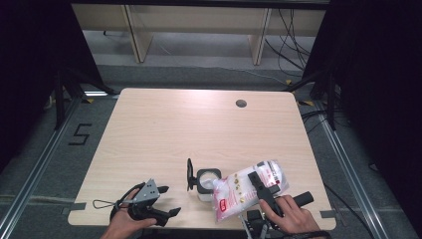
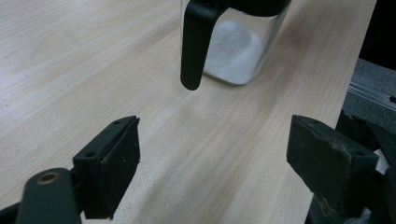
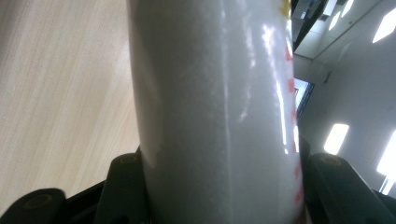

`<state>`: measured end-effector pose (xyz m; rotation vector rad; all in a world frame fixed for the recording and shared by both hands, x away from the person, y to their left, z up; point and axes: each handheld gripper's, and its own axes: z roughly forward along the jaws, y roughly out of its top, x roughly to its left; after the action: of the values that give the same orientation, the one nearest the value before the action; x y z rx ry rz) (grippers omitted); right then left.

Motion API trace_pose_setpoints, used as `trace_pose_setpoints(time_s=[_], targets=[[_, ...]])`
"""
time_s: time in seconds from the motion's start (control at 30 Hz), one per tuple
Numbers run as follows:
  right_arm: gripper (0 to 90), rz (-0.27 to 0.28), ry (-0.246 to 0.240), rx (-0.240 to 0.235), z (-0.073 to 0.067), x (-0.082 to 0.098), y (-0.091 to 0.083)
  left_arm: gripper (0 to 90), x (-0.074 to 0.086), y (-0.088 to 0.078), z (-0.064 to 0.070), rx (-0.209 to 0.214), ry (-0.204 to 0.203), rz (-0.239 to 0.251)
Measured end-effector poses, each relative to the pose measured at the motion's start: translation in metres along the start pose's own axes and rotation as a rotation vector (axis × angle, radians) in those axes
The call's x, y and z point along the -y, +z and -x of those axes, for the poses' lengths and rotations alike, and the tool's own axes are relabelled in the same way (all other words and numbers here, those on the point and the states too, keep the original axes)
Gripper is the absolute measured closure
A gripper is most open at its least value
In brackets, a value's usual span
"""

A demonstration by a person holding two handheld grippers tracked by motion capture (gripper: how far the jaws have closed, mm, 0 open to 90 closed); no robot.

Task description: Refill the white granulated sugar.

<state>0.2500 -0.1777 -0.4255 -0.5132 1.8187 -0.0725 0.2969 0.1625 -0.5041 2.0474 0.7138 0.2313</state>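
- Pinching the bag [image 1: 247,188] between its jaws, my right hand-held gripper [image 1: 263,191] holds it tilted, with the lower corner at the mouth of the jar [image 1: 208,180].
- Up close in the right gripper view, the bag [image 3: 215,112] bulges with white grains between the two black jaws, pads pressed on its sides.
- My left hand-held gripper [image 1: 164,201] rests low at the near edge of the surface [image 1: 199,124], jaws spread with nothing between them.
- From the left gripper view, I see the spread pads [image 2: 114,168] facing the jar [image 2: 238,51], which stands apart ahead of them on the surface [image 2: 70,70].
- That jar is clear glass with white grains covering its bottom; its black lid [image 1: 189,174] is flipped open and stands on edge at the jar's left.
- Jar and bag sit near the front edge, right of centre.
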Motion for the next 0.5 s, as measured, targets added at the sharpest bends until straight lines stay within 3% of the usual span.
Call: trace_pose_setpoints(time_s=[0.5], targets=[[51.7, -0.011, 0.003, 0.002, -0.0004, -0.0006, -0.0013, 16.8, 0.0000, 0.0002, -0.0003, 0.005, 0.001, -0.001]])
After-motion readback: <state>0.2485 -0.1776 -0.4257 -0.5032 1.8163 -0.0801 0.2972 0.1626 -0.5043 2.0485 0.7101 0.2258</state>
